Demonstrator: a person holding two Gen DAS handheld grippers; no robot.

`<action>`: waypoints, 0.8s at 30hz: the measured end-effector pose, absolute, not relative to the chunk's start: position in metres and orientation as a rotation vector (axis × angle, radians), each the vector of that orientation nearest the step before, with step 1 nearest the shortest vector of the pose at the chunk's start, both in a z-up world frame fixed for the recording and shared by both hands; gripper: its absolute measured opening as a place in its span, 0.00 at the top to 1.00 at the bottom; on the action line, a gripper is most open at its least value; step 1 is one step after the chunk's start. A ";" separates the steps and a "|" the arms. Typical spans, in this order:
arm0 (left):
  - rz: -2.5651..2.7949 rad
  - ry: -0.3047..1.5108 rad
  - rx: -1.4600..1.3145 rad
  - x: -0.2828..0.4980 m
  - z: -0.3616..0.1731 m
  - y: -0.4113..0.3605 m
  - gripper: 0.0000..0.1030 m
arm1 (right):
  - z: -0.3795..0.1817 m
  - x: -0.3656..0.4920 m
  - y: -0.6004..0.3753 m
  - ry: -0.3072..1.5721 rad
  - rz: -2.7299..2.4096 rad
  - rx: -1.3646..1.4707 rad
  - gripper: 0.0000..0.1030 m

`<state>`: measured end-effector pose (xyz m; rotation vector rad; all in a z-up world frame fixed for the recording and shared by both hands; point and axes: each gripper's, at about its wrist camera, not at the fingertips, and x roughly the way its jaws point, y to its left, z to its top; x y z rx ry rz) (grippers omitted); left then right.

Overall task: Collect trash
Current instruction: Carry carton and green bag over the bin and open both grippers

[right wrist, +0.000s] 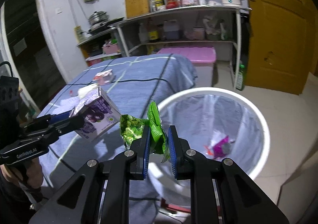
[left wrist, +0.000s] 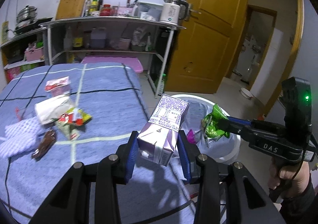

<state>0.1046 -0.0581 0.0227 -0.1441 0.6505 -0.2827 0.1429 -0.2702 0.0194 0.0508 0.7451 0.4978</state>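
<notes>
While the left gripper clamps a purple drink carton between its blue pads, held in the air at the bed's right edge, the right gripper is closed on a crumpled green snack wrapper near the rim of the white trash bin.

Left wrist view only: pile of trash still on the blue checked bed cover — white foam net, brown wrapper, white paper bag, red-and-green wrappers, a small red-and-white carton farther back. It also shows the right gripper from the side, wrapper hanging above the bin, and the bin mostly hidden behind the carton.

Right wrist view only: bin interior, lined with a clear bag, with a magenta wrapper and other scraps at the bottom. The carton's grape picture and torn-open top show here; most of the pile is hidden behind it.

Both views: metal shelf, white kettle, yellow door.
</notes>
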 end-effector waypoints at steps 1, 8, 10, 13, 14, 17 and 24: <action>-0.292 0.651 -0.140 0.108 0.023 -0.063 0.61 | 0.018 0.145 -0.275 0.747 0.490 0.055 0.82; -0.346 0.669 -0.114 0.128 0.021 -0.091 0.61 | 0.008 0.154 -0.301 0.774 0.412 0.079 0.82; -0.360 0.680 -0.108 0.134 0.019 -0.097 0.61 | 0.005 0.156 -0.304 0.782 0.401 0.077 0.82; -0.378 0.698 -0.099 0.140 0.014 -0.106 0.61 | -0.001 0.158 -0.310 0.799 0.388 0.076 0.82; -0.383 0.703 -0.095 0.141 0.012 -0.109 0.61 | -0.004 0.160 -0.312 0.808 0.383 0.078 0.82; -0.397 0.718 -0.086 0.144 0.008 -0.117 0.61 | -0.009 0.162 -0.315 0.824 0.370 0.081 0.81; -0.427 0.741 -0.073 0.149 0.003 -0.128 0.60 | -0.019 0.167 -0.319 0.857 0.351 0.075 0.77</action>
